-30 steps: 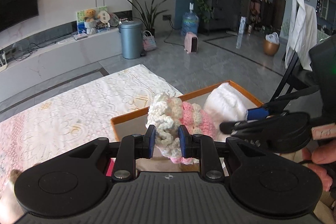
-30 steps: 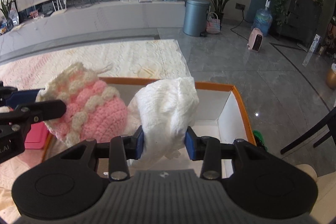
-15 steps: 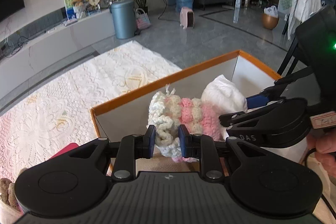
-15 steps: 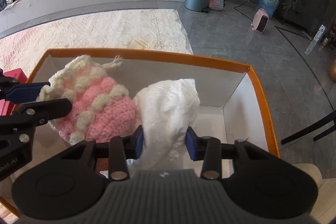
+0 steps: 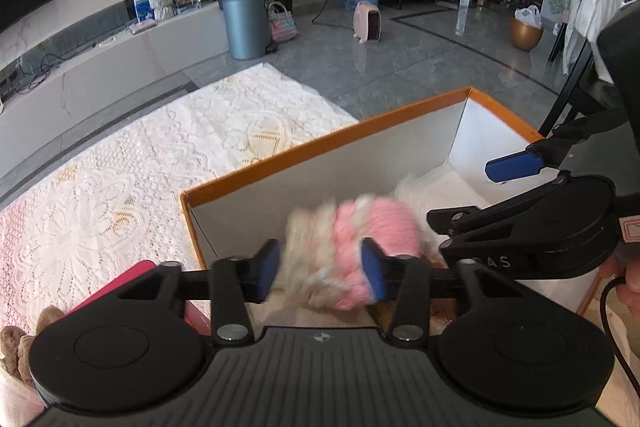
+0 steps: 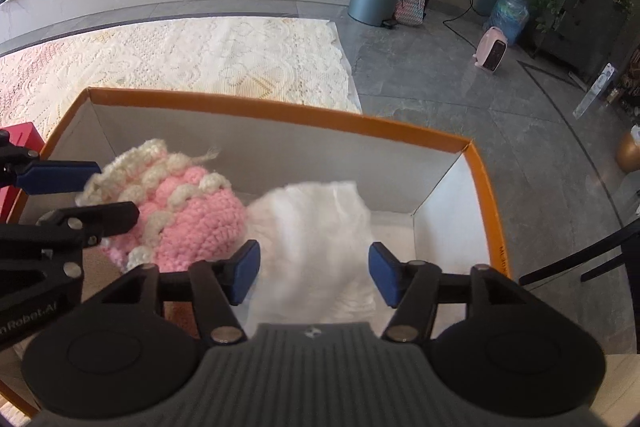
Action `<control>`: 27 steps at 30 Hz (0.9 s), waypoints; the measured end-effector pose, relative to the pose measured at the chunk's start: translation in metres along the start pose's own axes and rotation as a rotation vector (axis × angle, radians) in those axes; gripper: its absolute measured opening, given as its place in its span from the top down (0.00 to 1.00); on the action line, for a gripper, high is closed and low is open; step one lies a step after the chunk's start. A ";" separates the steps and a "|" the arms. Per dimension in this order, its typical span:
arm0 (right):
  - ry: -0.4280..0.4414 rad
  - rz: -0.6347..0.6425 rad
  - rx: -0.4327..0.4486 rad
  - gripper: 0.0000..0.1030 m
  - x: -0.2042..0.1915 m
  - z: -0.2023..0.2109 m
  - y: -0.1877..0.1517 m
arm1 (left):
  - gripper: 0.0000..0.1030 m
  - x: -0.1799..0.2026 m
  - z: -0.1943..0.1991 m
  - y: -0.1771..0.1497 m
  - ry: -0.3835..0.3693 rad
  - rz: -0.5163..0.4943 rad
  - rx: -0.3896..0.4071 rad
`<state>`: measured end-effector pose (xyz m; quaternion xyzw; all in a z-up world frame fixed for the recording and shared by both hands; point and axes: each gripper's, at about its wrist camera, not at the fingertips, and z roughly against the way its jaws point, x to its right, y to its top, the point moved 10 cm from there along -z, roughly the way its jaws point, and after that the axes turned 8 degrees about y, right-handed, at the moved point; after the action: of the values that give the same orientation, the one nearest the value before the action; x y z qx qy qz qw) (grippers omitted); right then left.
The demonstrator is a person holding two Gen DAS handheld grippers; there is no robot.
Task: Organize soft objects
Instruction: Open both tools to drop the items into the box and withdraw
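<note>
Release step, I judge: both grippers' jaws stand apart over the orange-rimmed box (image 6: 486, 195), pink knitted hat (image 6: 188, 223) at 9 o'clock of white cloth (image 6: 316, 227); next, lift clear.

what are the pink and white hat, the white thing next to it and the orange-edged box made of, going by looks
Pink and white hat: chunky crocheted yarn, matte and fuzzy, with raised cream bobbles showing the stitches.
White cloth: thin, soft fabric, matte and crumpled; possibly cotton, but blur hides the weave.
Box: seems cardboard, thin stiff walls with a folded corner, plain white inside, orange rim.
</note>
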<state>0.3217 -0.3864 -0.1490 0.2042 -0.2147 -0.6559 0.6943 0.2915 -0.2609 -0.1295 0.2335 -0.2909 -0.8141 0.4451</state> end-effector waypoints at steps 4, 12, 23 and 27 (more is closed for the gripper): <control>-0.028 0.007 0.033 0.30 -0.002 0.018 0.005 | 0.35 -0.003 0.020 0.005 -0.004 0.027 0.041; -0.064 -0.005 0.159 0.23 -0.015 0.069 0.010 | 0.33 -0.022 0.079 0.016 -0.002 0.126 0.176; -0.052 -0.076 0.416 0.22 -0.082 0.144 -0.022 | 0.33 -0.066 0.166 -0.018 0.168 0.265 0.354; 0.007 -0.113 0.428 0.22 -0.115 0.150 -0.044 | 0.33 -0.082 0.186 -0.048 0.236 0.311 0.359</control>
<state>0.1950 -0.2741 -0.0543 0.3611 -0.3348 -0.6326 0.5978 0.1849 -0.1197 -0.0183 0.3546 -0.4090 -0.6385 0.5471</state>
